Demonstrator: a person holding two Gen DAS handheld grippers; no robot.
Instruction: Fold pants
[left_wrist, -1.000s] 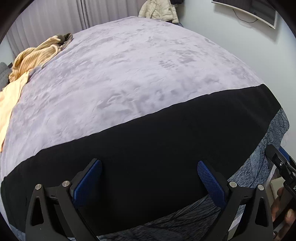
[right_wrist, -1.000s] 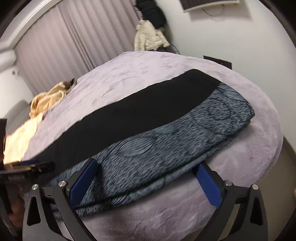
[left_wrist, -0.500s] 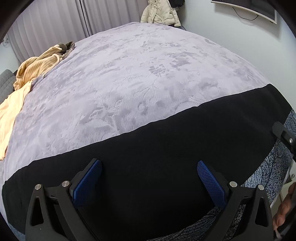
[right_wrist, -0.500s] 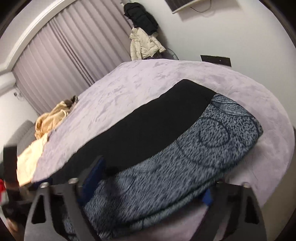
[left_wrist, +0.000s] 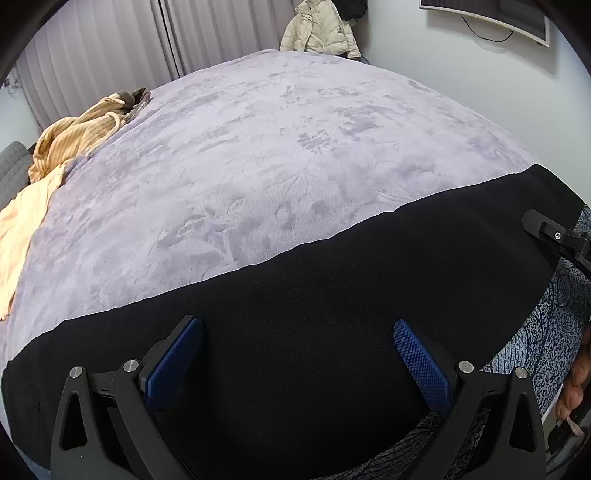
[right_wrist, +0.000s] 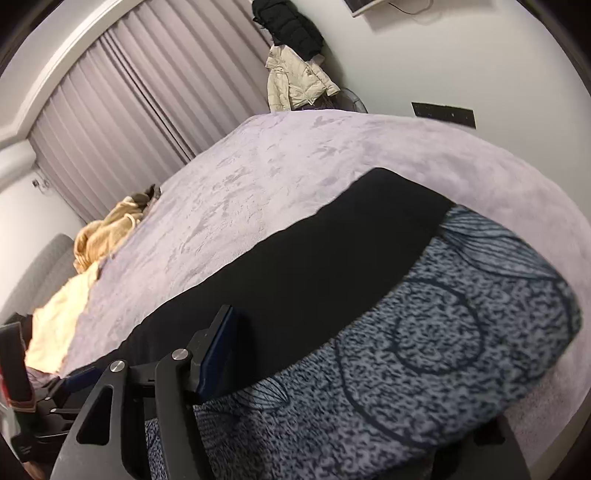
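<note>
Black pants (left_wrist: 332, 295) lay flat across the lavender bed (left_wrist: 277, 147), under the left gripper (left_wrist: 298, 354), whose jaws gaped empty; the right gripper (right_wrist: 332, 406) was closing around their patterned part.

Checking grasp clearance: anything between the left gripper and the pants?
Nothing visible. The left gripper hangs open right over the black part of the pants, bare fabric between its pads. The right gripper is closing over the grey patterned part, off to the side.
</note>
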